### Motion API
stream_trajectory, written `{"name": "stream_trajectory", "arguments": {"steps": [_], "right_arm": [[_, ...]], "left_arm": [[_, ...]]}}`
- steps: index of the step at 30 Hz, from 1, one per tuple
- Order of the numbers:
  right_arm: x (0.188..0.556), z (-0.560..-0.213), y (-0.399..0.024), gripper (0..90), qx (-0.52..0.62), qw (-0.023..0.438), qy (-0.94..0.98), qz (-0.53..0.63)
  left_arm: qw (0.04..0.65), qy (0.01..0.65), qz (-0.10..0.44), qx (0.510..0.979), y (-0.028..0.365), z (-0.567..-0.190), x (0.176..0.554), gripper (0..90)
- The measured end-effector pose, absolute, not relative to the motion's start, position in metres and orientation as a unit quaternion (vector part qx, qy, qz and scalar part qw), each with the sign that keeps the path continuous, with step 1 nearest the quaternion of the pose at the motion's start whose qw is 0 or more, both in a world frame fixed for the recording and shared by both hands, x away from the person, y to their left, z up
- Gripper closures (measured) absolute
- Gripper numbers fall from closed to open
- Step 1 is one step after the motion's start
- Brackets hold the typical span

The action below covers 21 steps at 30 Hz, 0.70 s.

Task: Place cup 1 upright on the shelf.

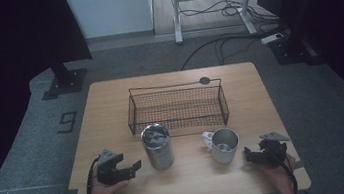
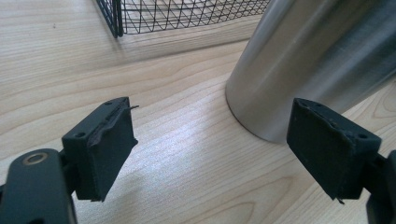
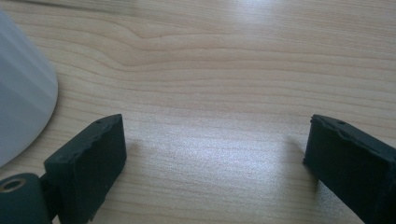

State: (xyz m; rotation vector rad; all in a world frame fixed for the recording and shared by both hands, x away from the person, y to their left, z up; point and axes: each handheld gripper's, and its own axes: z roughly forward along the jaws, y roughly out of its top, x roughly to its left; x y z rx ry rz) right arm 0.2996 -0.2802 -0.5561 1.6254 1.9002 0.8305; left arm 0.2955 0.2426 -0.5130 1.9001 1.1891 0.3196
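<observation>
A steel tumbler (image 1: 157, 147) stands upright in front of the wire basket (image 1: 178, 124). My left gripper (image 1: 136, 166) lies on the table just left of the tumbler, pointing at it. In the left gripper view its jaws (image 2: 212, 135) stand wide apart with bare wood between them, and the tumbler (image 2: 308, 60) rises beyond the right jaw. A pale mug (image 1: 224, 145) with its handle to the left stands further right. My right gripper (image 1: 249, 155) rests just right of the mug. Its jaws (image 3: 215, 149) are open over bare wood, with the mug's side (image 3: 21, 107) at the left edge.
The black wire basket (image 2: 187, 14) sits across the middle of the wooden table (image 1: 111, 110) with nothing in it. A small dark disc (image 1: 204, 80) lies behind the basket. Beyond the table are stand bases, cables and a white frame on the floor.
</observation>
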Motion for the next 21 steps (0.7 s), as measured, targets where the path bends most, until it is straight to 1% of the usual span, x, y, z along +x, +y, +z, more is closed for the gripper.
{"name": "stream_trajectory", "arguments": {"steps": [4, 10, 21], "right_arm": [[0.300, -0.556, -0.280, 5.5, 0.598, 0.251, 0.697, 0.306], [0.299, -0.556, -0.281, 5.4, 0.607, 0.254, 0.690, 0.302], [0.299, -0.556, -0.282, 5.5, 0.611, 0.257, 0.686, 0.300]], "left_arm": [[0.431, 0.472, 0.133, 0.757, 0.244, -0.510, 0.294, 15.2], [0.459, 0.465, 0.131, 0.745, 0.247, -0.500, 0.290, 15.1], [0.474, 0.443, 0.128, 0.750, 0.242, -0.492, 0.284, 14.4]]}}
